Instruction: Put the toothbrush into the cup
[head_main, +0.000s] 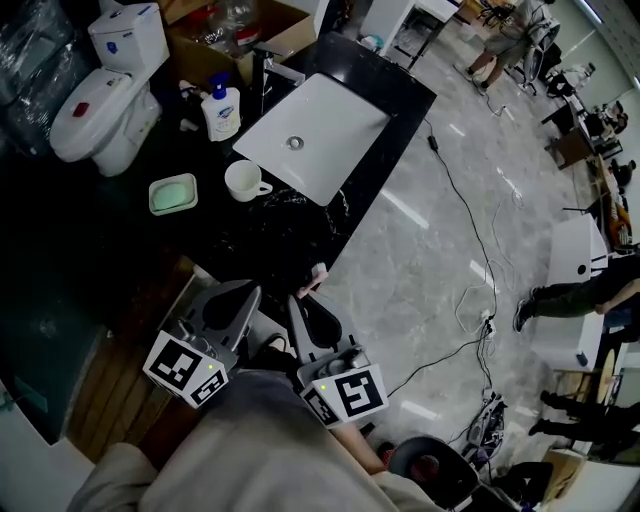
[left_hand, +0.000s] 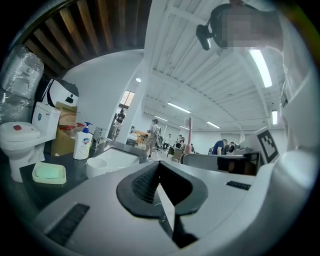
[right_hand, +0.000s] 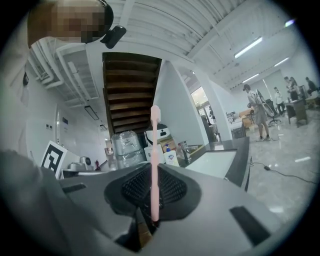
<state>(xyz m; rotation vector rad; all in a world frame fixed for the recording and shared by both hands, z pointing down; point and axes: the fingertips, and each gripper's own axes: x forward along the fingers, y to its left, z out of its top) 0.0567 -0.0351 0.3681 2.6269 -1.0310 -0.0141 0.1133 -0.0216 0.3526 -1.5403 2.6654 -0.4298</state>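
A pink toothbrush (right_hand: 155, 145) is gripped upright betw. the jaws of the R gripper (right_hand: 152, 172), which are closed on its lower end. Its head sticks up past the jaw tips. The L gripper (left_hand: 159, 170) is closed as well, pads pressed together w/ nothing betw. them. Both grippers are held side by side close to the person's body, at the near edge of the black counter (head_main: 250, 240). The toothbrush is thus kept well apart from the cup (head_main: 243, 181). The cup, white, is seen upright on the counter, just beside the sink (head_main: 330, 120), w/ a green soap dish (head_main: 173, 193) near its left. A soap bottle (head_main: 221, 110) is seen farther back, and a toilet (head_main: 105, 95) beyond the counter's left end.
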